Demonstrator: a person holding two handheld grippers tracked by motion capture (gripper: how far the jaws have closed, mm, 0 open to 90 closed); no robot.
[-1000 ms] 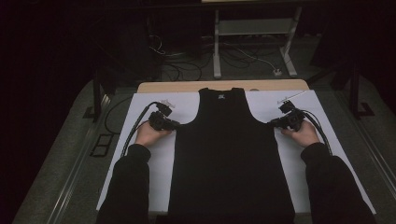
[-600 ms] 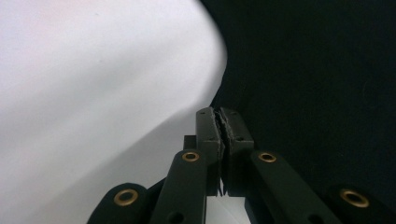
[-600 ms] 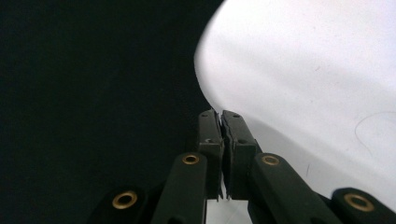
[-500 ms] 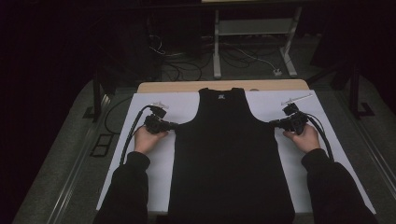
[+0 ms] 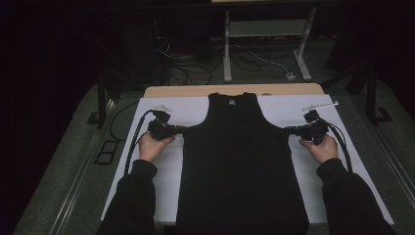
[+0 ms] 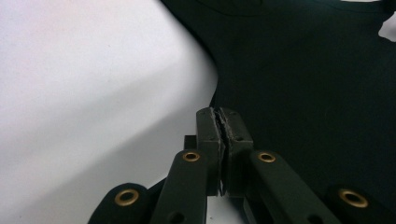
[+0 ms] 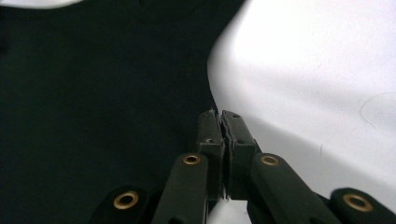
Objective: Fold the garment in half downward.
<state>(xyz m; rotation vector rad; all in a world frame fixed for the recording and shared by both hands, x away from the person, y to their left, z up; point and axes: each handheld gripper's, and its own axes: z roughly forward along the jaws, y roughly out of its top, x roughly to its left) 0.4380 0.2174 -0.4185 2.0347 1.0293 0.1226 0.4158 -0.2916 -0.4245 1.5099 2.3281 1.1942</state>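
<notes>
Hem of black tank top (image 5: pixel 240 161) cut off below; left tongs (image 5: pixel 182 129), right tongs (image 5: pixel 288 129) clamp its side edges.

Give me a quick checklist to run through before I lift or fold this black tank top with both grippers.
1. Left gripper shut at the tank top armhole edge: ok; jaws pressed together there in the left gripper view.
2. Right gripper shut at the opposite armhole edge: ok.
3. Fabric actually pinched between the pads: cannot tell; the dark cloth and black jaws blend.
4. Both grips at matching height on the garment: ok in the high view.
5. Tank top lying flat on the white sheet: ok; no obvious folds.
6. Cables clear of the garment: ok; they trail off to the outer sides.
</notes>
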